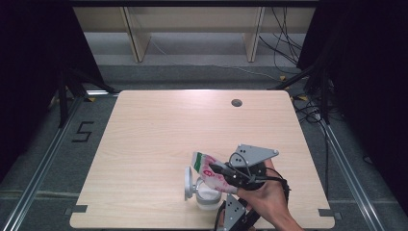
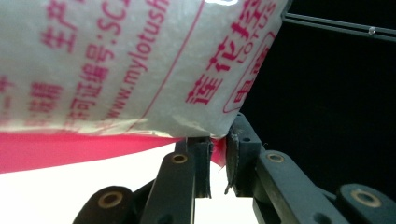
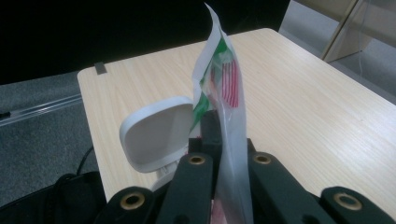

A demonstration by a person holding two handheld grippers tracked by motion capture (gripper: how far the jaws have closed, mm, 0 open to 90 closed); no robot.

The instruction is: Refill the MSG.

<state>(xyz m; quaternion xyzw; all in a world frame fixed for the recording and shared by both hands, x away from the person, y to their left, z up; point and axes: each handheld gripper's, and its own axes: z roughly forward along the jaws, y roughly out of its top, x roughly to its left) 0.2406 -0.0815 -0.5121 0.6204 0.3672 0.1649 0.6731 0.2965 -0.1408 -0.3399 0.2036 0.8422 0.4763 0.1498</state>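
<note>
Near the front edge of the table (image 1: 144, 144), both tools hold a printed plastic pouch (image 1: 209, 169) over an open white container (image 1: 206, 196) with its lid (image 1: 188, 183) flipped up. The right hand-held gripper (image 3: 219, 140) pinches the pouch's edge; the left hand-held gripper (image 2: 217, 154) pinches a lower corner. Pouring looks in hand; next, tipping the mouth towards the container.

Left hand-held gripper (image 1: 231, 211) cut by bottom edge, white container (image 1: 208, 196) half hidden under bag (image 1: 209, 169)
</note>
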